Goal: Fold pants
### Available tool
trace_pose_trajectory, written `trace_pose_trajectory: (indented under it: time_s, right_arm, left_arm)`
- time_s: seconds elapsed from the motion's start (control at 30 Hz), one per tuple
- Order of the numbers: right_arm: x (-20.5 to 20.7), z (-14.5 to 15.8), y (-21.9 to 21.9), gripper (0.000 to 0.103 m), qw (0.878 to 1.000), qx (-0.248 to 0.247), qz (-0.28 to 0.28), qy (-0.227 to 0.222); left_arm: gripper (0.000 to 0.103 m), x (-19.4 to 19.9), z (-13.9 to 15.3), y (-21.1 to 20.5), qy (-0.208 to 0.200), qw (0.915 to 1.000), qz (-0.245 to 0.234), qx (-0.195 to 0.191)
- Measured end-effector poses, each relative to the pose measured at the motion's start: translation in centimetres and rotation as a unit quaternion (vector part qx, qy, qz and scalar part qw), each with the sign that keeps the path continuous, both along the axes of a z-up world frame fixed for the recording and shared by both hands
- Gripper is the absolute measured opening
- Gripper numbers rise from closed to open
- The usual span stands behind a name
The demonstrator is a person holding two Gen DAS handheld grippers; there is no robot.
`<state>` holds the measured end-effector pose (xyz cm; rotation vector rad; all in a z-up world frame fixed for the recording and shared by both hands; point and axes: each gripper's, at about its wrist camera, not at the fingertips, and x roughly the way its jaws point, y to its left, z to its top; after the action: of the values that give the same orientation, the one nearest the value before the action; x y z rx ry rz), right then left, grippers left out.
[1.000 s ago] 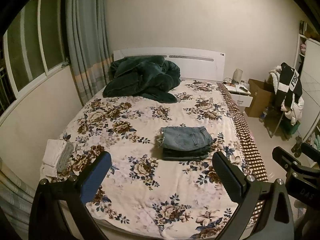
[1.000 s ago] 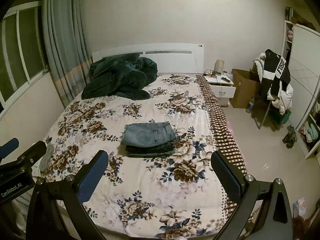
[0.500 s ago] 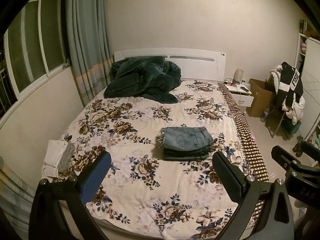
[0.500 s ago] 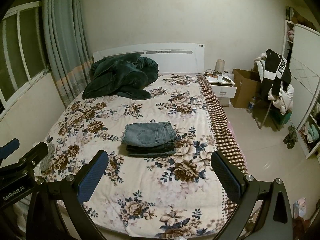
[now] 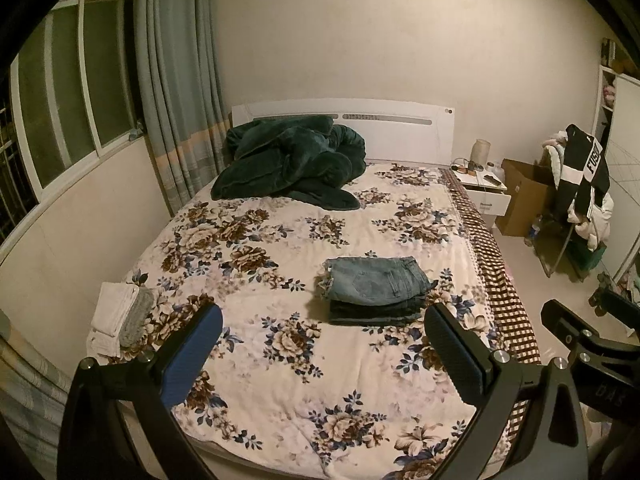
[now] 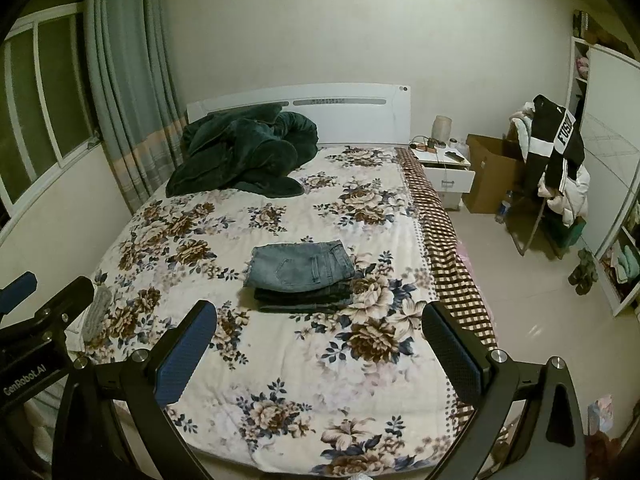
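A stack of folded jeans [image 5: 374,290] lies on the floral bed cover [image 5: 280,240], light blue pair on top, darker ones under it. It also shows in the right wrist view [image 6: 302,274]. My left gripper [image 5: 324,320] is open and empty, held back above the foot of the bed, well short of the stack. My right gripper [image 6: 320,318] is open and empty too, at a similar distance. The right gripper's body shows at the right edge of the left wrist view [image 5: 580,336]; the left gripper's body shows at the left edge of the right wrist view [image 6: 36,320].
A dark green blanket [image 5: 292,164] is heaped by the white headboard. Folded white and grey cloths [image 5: 120,316] lie at the bed's left edge. A nightstand [image 6: 444,168], cardboard box [image 6: 488,176] and clothes-laden chair [image 6: 552,172] stand right of the bed. Window and curtain are at left.
Both grippers have drifted slightly back and up from the bed; the view widens a little. The jeans stack has not moved. Both grippers stay open.
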<state>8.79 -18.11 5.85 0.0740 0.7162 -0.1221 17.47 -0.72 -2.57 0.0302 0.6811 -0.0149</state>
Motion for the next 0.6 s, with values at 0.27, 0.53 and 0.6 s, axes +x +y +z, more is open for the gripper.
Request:
trace_pose_trajectory:
  time_s: [0.27,0.53,0.6]
  right_arm:
    - [0.26,-0.12,-0.08,0.103,1.0,0.0,0.001,-0.001]
    - [0.29,-0.27,-0.15,0.103,1.0,0.006,0.001,0.0]
    - [0.38,-0.41,-0.07,0.103,1.0,0.004,0.0,0.0]
  left_arm:
    - [0.103,-0.04,0.0,-0.16,-0.001,1.0,0.001,0.001]
    - [0.103,0.57,0.43,-0.31,0.0,0.9999,-0.012,0.003]
    - [0.103,0.56,0.49,-0.46,-0.001,0.9999,-0.013,0.003]
